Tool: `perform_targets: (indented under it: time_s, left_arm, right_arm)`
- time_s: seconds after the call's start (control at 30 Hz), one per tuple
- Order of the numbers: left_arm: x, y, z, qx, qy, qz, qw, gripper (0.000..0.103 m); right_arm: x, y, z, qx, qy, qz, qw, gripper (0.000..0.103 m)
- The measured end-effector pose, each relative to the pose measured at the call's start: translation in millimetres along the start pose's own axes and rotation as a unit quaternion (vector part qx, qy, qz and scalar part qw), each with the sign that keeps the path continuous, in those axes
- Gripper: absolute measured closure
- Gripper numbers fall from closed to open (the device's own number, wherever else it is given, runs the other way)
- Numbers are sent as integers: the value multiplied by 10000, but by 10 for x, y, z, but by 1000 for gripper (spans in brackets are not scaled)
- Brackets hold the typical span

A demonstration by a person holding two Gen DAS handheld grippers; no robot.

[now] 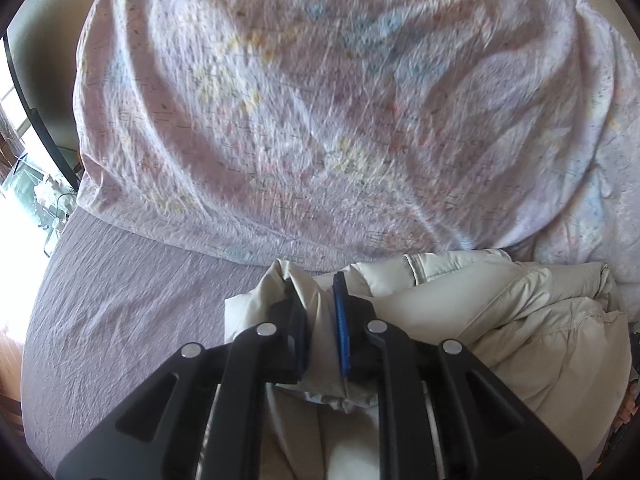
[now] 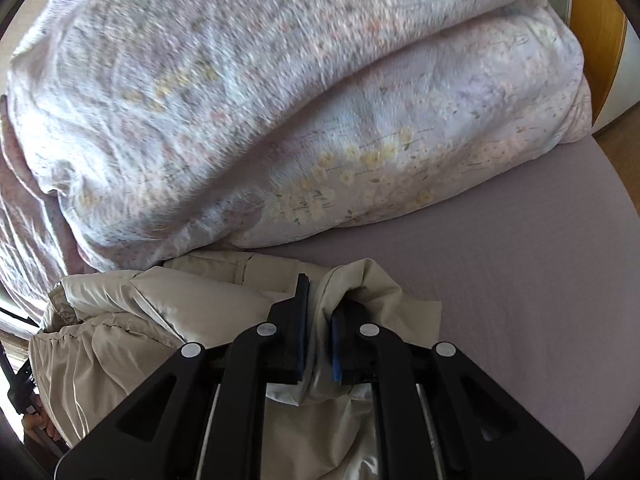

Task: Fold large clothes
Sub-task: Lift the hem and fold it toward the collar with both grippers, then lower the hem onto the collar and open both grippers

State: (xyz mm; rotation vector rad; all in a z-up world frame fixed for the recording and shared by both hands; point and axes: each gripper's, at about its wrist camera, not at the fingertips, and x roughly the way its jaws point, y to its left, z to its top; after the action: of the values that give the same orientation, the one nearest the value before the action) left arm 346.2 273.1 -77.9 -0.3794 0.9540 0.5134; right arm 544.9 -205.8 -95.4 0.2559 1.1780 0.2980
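Observation:
A beige padded jacket (image 1: 500, 312) lies crumpled on the mauve bed sheet (image 1: 120, 300). My left gripper (image 1: 320, 300) is shut on a bunched fold of the jacket at its left end. In the right wrist view the same jacket (image 2: 132, 320) spreads to the left, and my right gripper (image 2: 318, 312) is shut on a fold at its right end. Both grippers hold the fabric just above the bed sheet (image 2: 520, 300). The jacket's lower part is hidden under the gripper bodies.
A large floral duvet (image 1: 320, 100) is heaped across the bed right behind the jacket; it also fills the right wrist view (image 2: 260, 100). A bright window and dark frame (image 1: 24, 120) stand at far left. A wooden headboard (image 2: 596, 40) shows at far right.

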Motion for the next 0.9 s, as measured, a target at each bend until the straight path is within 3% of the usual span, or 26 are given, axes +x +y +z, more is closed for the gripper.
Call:
perform_targets:
  time_s: [0.23, 0.37, 0.6, 0.7, 0.73, 0.9]
  left_arm:
    - [163, -56, 22, -24, 59, 95, 9999, 87]
    - [193, -56, 30, -81, 137, 64, 9999, 84]
    - [5, 45, 92, -173, 43, -102, 9998, 61]
    - [-168, 37, 126, -99, -192, 72, 9997, 37]
    - [-231, 37, 135, -78, -265, 93, 9996, 35]
    - [-471, -51, 87, 74, -328, -112, 9994, 35]
  right_arm:
    - [126, -85, 18, 227, 186, 50, 9996, 94]
    - [90, -223, 58, 624, 364, 405, 9966, 88]
    - [-353, -423, 66, 741, 181, 696, 9947, 75]
    - [-623, -415, 46, 577, -170, 486, 9970, 50]
    - [-714, -405, 34, 510, -302, 449, 9972, 45]
    - [-948, -184, -74, -3, -295, 602, 9977, 45]
